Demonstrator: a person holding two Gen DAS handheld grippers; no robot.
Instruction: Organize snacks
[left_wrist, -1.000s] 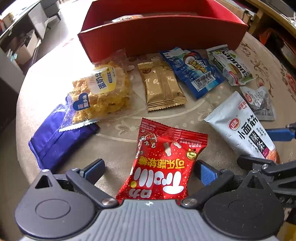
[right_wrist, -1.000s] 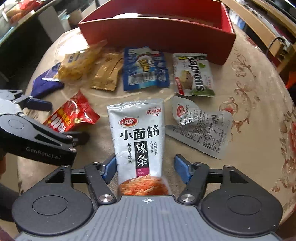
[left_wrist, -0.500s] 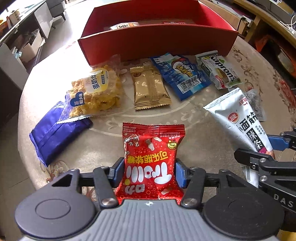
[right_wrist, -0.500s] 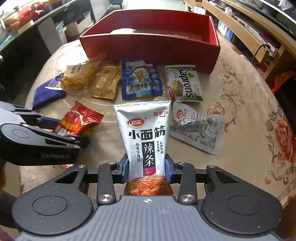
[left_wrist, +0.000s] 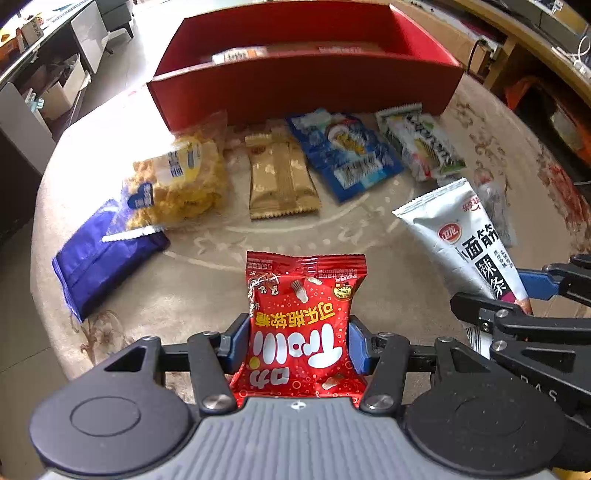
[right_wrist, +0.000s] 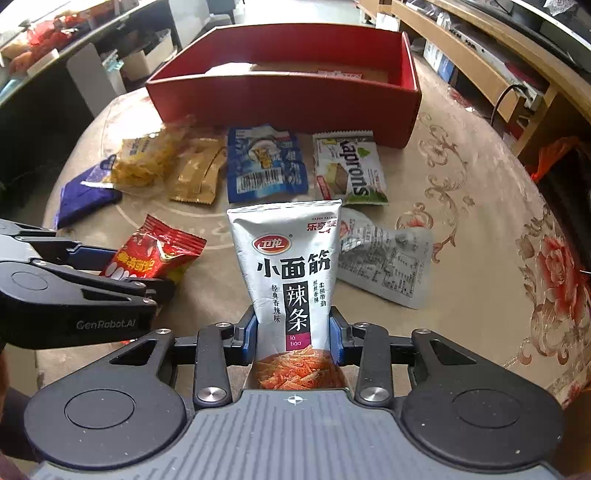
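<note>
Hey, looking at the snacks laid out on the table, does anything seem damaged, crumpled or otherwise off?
One thing: the silver foil packet lying beside the white spicy-strip pouch looks crumpled and flattened, unlike the neat packets in the row by the red cardboard box. Whether it is opened cannot be told.

Wooden shelving (right_wrist: 480, 70), pale floor (left_wrist: 147, 48)

A round table (right_wrist: 461, 192) under a beige floral cloth stands among wooden shelving (right_wrist: 480, 70) and grey cabinets (left_wrist: 92, 33).
</note>
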